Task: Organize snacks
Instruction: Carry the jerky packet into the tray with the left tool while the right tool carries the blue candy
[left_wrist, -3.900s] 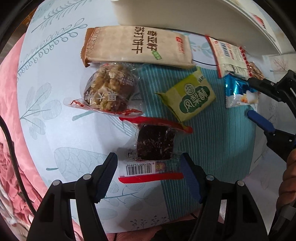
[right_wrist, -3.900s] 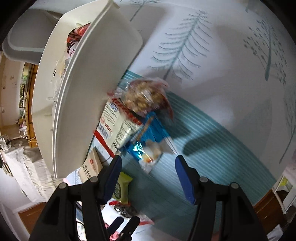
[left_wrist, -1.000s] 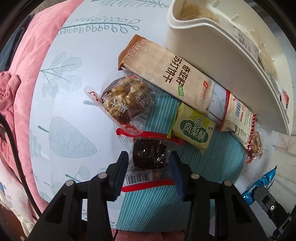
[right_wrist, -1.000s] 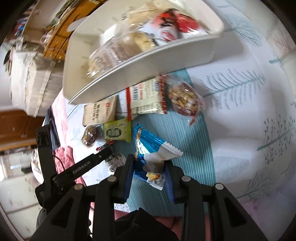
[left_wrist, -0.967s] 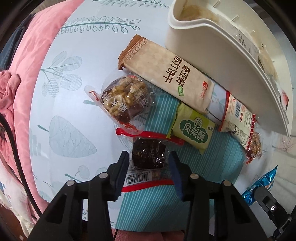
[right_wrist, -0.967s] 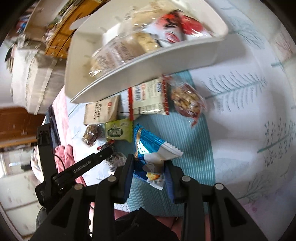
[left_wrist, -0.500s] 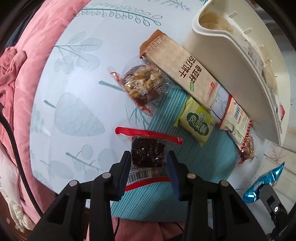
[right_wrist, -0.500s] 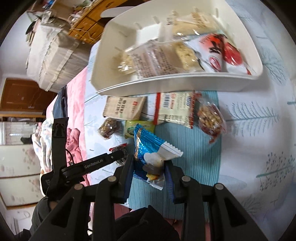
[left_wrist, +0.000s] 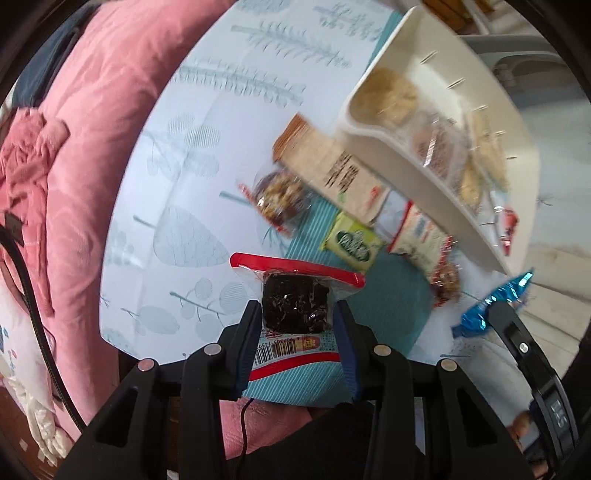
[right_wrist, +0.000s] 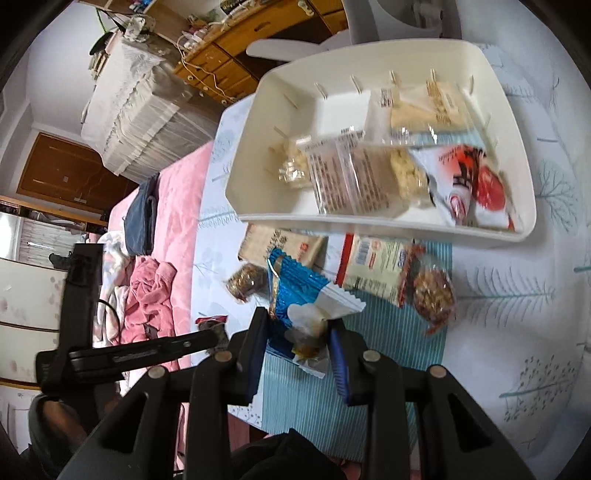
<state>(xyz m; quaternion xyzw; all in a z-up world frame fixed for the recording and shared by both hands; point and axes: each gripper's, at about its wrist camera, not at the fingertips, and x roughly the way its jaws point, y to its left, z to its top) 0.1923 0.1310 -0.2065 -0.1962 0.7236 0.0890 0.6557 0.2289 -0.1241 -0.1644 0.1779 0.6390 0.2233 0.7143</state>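
My left gripper (left_wrist: 297, 325) is shut on a clear packet with a dark brown cake and red edges (left_wrist: 295, 302), held well above the table. My right gripper (right_wrist: 297, 332) is shut on a blue and white snack packet (right_wrist: 306, 295), also lifted; that packet shows at the right of the left wrist view (left_wrist: 491, 306). The white bin (right_wrist: 388, 223) ahead holds several packets. On the table by its near wall lie a tan cracker pack (left_wrist: 332, 170), a nut cake packet (left_wrist: 280, 195), a green packet (left_wrist: 352, 242), a red-edged white packet (left_wrist: 421, 236) and a small nut packet (right_wrist: 432, 291).
The table has a white leaf-print cloth (left_wrist: 192, 177) with a teal striped patch (right_wrist: 369, 376). A pink quilt (left_wrist: 92, 122) lies to the left of the table. A wooden desk and a covered stack (right_wrist: 140, 96) stand behind the bin.
Both grippers closed on their packets and have lifted them higher above the table. The bin's inside has come into view for both cameras.
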